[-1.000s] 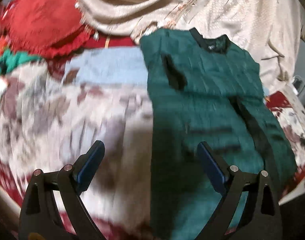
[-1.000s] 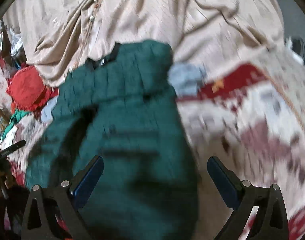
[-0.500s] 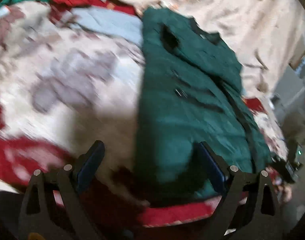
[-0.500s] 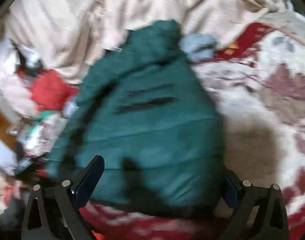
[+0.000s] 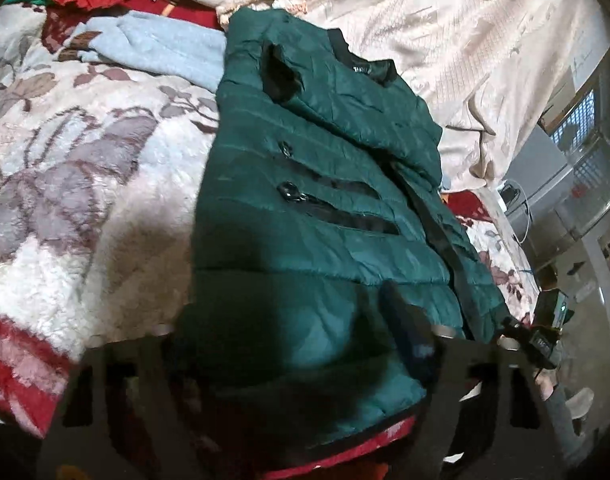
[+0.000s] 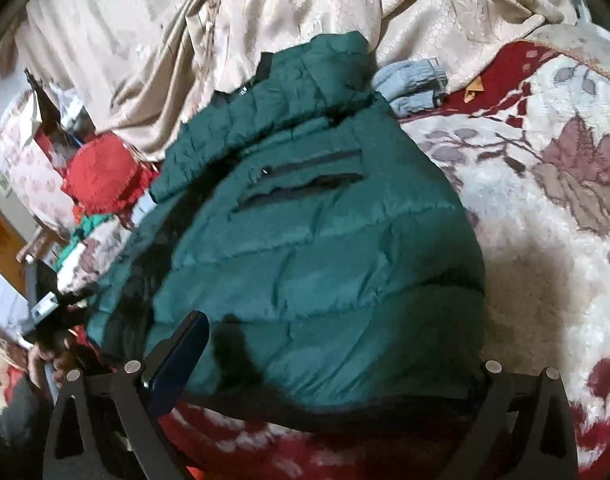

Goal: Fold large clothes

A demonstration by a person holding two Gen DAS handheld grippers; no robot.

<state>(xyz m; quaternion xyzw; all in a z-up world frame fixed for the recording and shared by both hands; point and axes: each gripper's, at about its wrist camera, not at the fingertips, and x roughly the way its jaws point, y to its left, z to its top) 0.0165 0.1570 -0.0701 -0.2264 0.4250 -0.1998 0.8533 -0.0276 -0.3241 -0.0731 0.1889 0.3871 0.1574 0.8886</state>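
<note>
A dark green quilted jacket lies on the floral blanket, sleeves folded over its body, collar at the far end. It also shows in the right wrist view. My left gripper is open, its fingers straddling the jacket's near left hem corner; the left finger is hidden by the fabric. My right gripper is open, its fingers straddling the near right hem corner; the jacket's edge covers the right fingertip.
A white, grey and red floral blanket covers the bed. A light blue garment lies under the jacket's far end. A beige embroidered cloth is heaped behind. Red fabric lies at the far left.
Both grippers have dropped down and back to the jacket's near hem, which now lies between their open fingers. The jacket itself has not moved.
</note>
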